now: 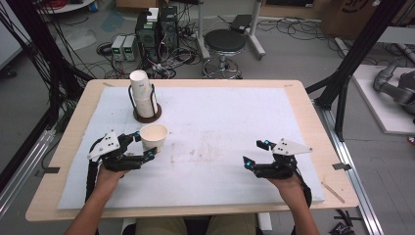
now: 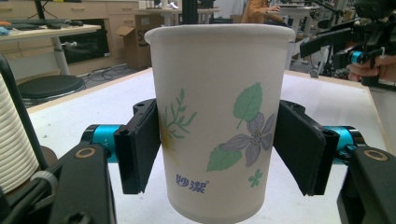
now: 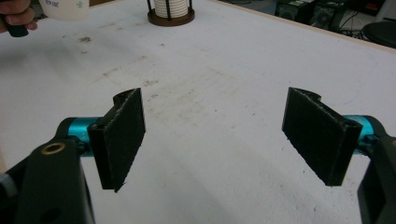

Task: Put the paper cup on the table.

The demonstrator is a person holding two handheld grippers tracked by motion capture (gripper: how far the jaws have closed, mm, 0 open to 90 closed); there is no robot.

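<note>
A white paper cup (image 1: 154, 136) printed with green leaves and a purple flower (image 2: 219, 116) stands upright between the jaws of my left gripper (image 1: 144, 144), which is shut on its sides with both black pads (image 2: 140, 144) against the wall. The cup's mouth faces up and it looks empty. The same cup (image 3: 65, 8) appears at the top left of the right gripper view. My right gripper (image 1: 255, 152) hovers over the white mat near the front right, its jaws wide apart (image 3: 215, 140) with nothing between them.
A stack of paper cups (image 1: 142, 95) stands in a dark wire holder (image 1: 147, 116) just behind the held cup. The white mat (image 1: 220, 122) covers the wooden table (image 1: 303, 98). A stool (image 1: 224, 44) and electronics sit on the floor beyond the far edge.
</note>
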